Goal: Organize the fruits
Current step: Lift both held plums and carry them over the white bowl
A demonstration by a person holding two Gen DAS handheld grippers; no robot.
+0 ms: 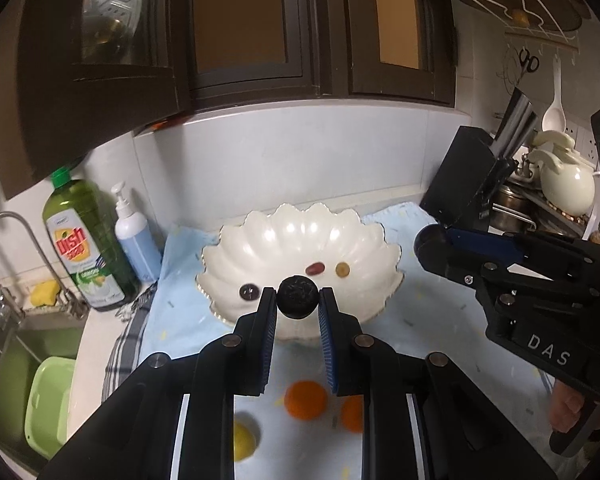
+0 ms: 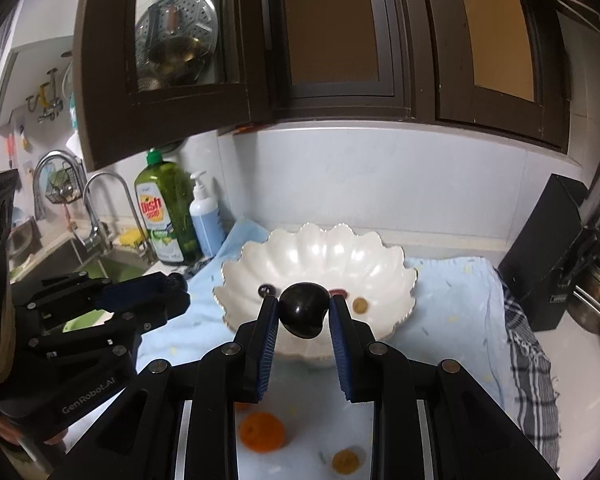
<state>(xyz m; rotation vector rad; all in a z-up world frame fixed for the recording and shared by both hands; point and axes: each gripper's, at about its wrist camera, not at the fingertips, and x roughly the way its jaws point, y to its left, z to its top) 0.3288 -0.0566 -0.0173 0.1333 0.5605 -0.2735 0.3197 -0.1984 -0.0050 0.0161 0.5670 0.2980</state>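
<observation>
My left gripper (image 1: 298, 299) is shut on a rough black round fruit (image 1: 298, 290), held in front of a white scalloped bowl (image 1: 300, 236). My right gripper (image 2: 305, 305) is shut on a glossy dark fruit (image 2: 300, 314) before the same bowl (image 2: 320, 256). Inside the bowl lie a dark grape (image 1: 249, 292), a red grape (image 1: 315, 268) and a yellowish grape (image 1: 343, 268). Below the fingers, two oranges (image 1: 305, 399) (image 1: 352, 412) and a yellow fruit (image 1: 244, 440) rest on the light blue cloth (image 1: 432, 320). Each gripper shows in the other's view, the right gripper (image 1: 428, 240) and the left gripper (image 2: 176, 280).
A green dish soap bottle (image 1: 84, 240) and a blue pump bottle (image 1: 134, 236) stand left of the bowl, beside the sink (image 1: 16, 360) and tap (image 1: 4, 240). A black box (image 1: 456, 176) and a cream teapot (image 1: 566, 184) sit at the right. Dark cabinets (image 1: 240, 28) hang overhead.
</observation>
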